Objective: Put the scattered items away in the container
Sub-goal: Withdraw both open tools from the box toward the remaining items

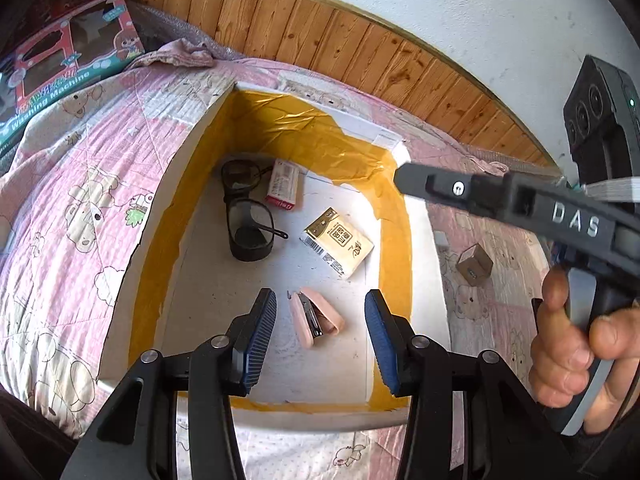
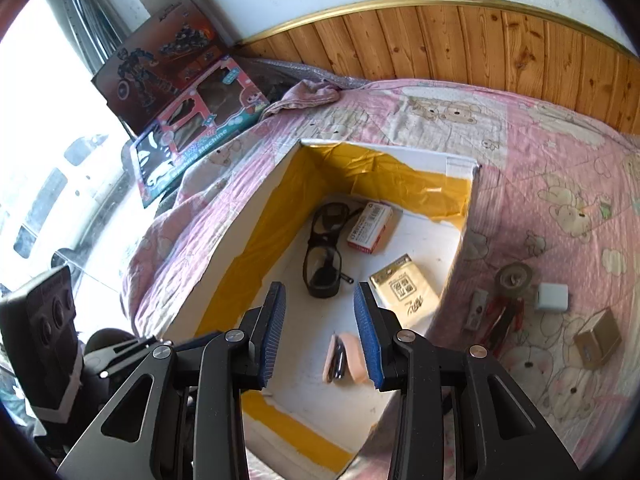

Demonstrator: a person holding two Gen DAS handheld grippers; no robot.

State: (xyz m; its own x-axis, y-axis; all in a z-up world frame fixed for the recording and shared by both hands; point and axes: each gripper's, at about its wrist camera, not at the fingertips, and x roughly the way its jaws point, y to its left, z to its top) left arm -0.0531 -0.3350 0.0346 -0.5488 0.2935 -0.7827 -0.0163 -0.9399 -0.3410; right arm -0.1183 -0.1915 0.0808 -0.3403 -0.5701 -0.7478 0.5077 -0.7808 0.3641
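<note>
Four items are already held in the box (image 2: pixel 256 216) – roughly five are left on the quilt (image 2: pixel 560 152) at three o'clock; both grippers (image 1: pixel 320 336) (image 2: pixel 320 332) are held wide, empty.

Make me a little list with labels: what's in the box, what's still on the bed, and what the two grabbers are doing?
container: white box with yellow tape, open on the pink blanket
in box: glasses, red-and-white carton, tissue pack, pink stapler
still on bed: tape roll, white cube, brown box, small red tool
left gripper: open, empty, above box
right gripper: open, empty, above box
</note>
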